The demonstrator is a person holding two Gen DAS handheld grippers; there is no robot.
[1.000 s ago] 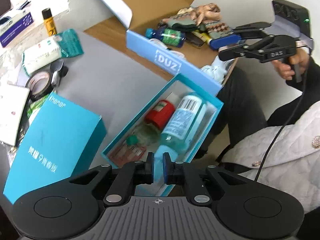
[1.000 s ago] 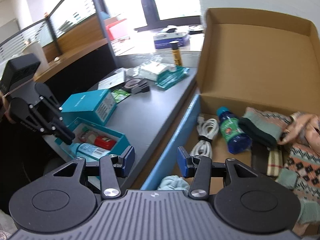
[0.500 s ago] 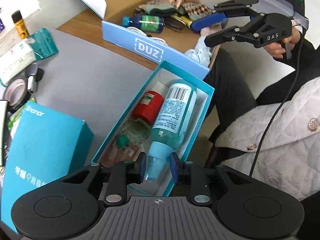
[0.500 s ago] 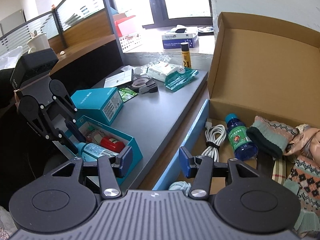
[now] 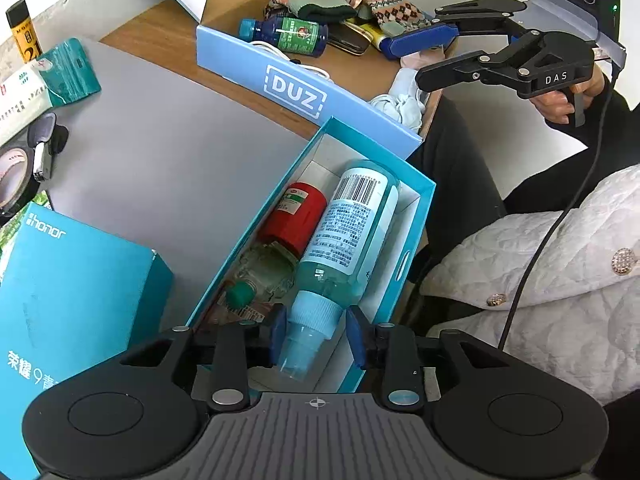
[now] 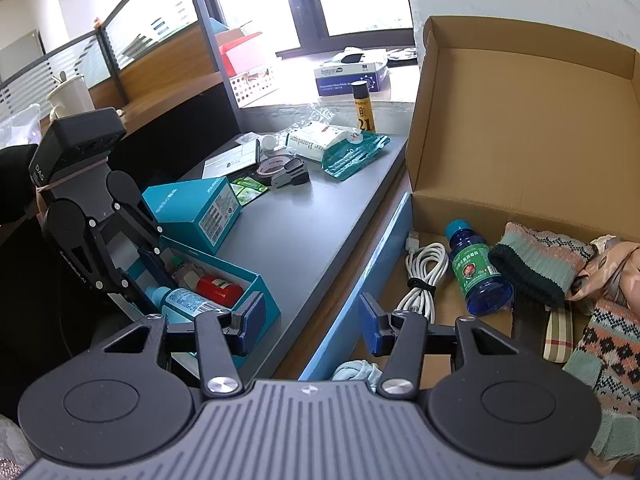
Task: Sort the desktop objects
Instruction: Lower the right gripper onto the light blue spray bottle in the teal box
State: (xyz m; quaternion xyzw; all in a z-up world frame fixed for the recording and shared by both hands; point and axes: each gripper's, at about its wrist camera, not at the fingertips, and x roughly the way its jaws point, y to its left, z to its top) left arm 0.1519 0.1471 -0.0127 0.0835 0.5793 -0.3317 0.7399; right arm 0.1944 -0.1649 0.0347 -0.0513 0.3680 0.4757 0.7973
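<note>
An open teal box (image 5: 416,208) lies at the desk's near edge. In it lie a teal spray bottle (image 5: 352,224), a red bottle (image 5: 298,212) and a small clear bottle with a green cap (image 5: 240,292). My left gripper (image 5: 316,336) is open, its blue pads on either side of the spray bottle's pale cap, with a gap showing. My right gripper (image 6: 311,324) is open and empty, hovering over the blue front wall of the cardboard box (image 6: 376,264). The right wrist view shows the left gripper (image 6: 148,280) dipping into the teal box (image 6: 264,292).
The cardboard box holds a blue bottle (image 6: 478,272), a white cable (image 6: 424,276), socks (image 6: 536,256) and cloth. On the grey desk are a teal Honor carton (image 5: 72,280), a tape roll with a clip (image 6: 280,168), a wipes pack (image 6: 320,142) and a yellow tube (image 6: 364,108). A person in a white quilted jacket (image 5: 540,272) sits on the right.
My left gripper went from shut to open and moved forward, so the spray bottle's cap now lies between its pads. The right gripper stayed open and drew back slightly.
</note>
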